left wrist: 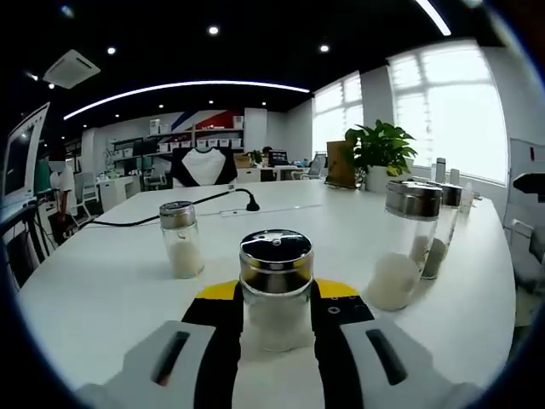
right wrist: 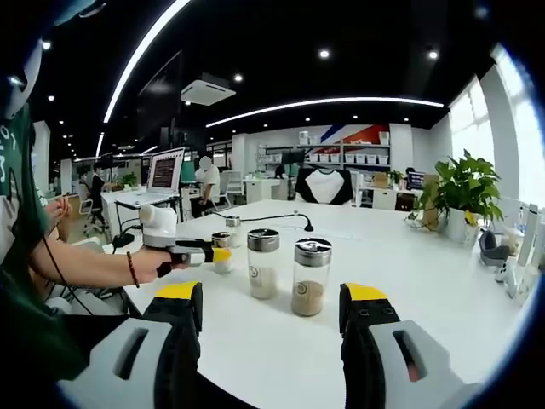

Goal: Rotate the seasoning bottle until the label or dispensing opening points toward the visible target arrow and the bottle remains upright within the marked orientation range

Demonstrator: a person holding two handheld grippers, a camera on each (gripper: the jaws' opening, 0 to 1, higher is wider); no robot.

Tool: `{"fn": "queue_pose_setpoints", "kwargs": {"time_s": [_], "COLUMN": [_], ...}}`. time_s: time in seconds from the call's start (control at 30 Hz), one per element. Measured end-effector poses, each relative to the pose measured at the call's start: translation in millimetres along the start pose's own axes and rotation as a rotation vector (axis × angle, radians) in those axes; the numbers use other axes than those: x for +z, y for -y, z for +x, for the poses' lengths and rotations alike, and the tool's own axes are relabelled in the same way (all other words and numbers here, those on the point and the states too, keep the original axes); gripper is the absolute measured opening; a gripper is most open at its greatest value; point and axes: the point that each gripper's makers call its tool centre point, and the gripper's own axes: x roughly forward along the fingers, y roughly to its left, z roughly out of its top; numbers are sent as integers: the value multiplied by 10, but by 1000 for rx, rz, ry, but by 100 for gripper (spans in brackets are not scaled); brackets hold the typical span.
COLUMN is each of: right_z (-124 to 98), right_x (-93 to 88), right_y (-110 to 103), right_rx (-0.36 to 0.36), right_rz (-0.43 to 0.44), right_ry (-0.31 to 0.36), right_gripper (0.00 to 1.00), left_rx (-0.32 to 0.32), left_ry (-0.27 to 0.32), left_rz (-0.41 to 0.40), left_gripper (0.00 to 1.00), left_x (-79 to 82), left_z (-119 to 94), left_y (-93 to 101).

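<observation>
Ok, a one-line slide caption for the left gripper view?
Left claw closed around an upright seasoning bottle on a white table, three more bottles standing nearby.

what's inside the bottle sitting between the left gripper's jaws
The seasoning bottle between the left gripper jaws holds a white granular fill, seen through the glass. Its metal cap hides the top, and the jaws cover its sides. Its base cannot be seen.

Bright daylight pours through the windows (left wrist: 443, 111), blowing them out to near white. Recessed ceiling spots (left wrist: 213, 30) and a curved light strip (right wrist: 328, 104) add even light. My white bench (left wrist: 102, 281) shows soft glare and faint shadows. Fisheye bending warps straight lines near both views' edges. The far office looks slightly soft.
</observation>
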Motion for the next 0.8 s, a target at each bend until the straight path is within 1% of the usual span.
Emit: {"fn": "queue_pose_setpoints", "kwargs": {"time_s": [0.13,0.3,0.47,0.8], "right_z": [4,-12,-16,4], "right_x": [-27,-63,-75,-95], "right_y": [23,34,31,2], "right_rx": [-5,-15,-18,-13], "right_rz": [11,-3,9,10], "right_ry": [-14,-36,-42,-50], "right_gripper": [66,66,66,66], "left_rx": [-10,-29,-32,-39], "left_ry": [-1,7,26,23], "left_rz": [-2,0,-8,-3], "left_gripper": [32,32,32,32], "left_x": [-11,-29,-33,-37], "left_z": [-82,-133,-122,-116], "left_y": [60,120,120,127]}}
